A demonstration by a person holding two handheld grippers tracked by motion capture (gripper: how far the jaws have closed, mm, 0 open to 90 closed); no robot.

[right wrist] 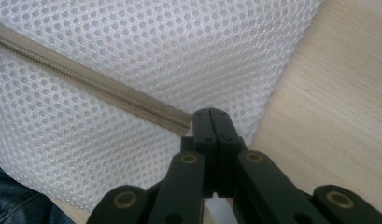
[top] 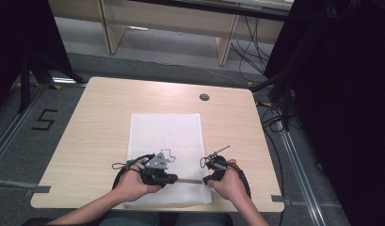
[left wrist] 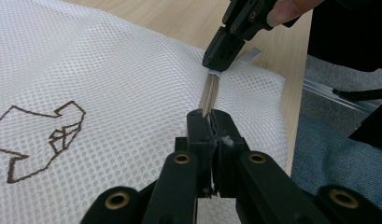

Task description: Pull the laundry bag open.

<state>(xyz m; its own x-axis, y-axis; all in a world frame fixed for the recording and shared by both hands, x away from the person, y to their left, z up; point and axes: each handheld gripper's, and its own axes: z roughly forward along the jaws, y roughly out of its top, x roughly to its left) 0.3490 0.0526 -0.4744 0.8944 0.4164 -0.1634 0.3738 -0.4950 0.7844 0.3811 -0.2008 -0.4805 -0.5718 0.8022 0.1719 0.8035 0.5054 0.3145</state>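
white mesh zippered bag [top: 165, 141] lies mid-table, near edge at light wooden table [top: 96, 122] front rim; open wood left, right, beyond | beige zipper [left wrist: 208, 95] spans between left gripper [left wrist: 209, 122] and right gripper [right wrist: 211, 117] | both clenched at zipper ends; slider hidden

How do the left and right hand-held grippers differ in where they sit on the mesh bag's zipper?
The left hand-held gripper is closed on the zipper partway along it, well inside the white mesh bag; the right hand-held gripper is closed at the zipper's end, close to the bag's edge beside bare table. The left one carries a grey plate on top; none is plain on the right one. Both have black jaws shut together and lie low on the bag.
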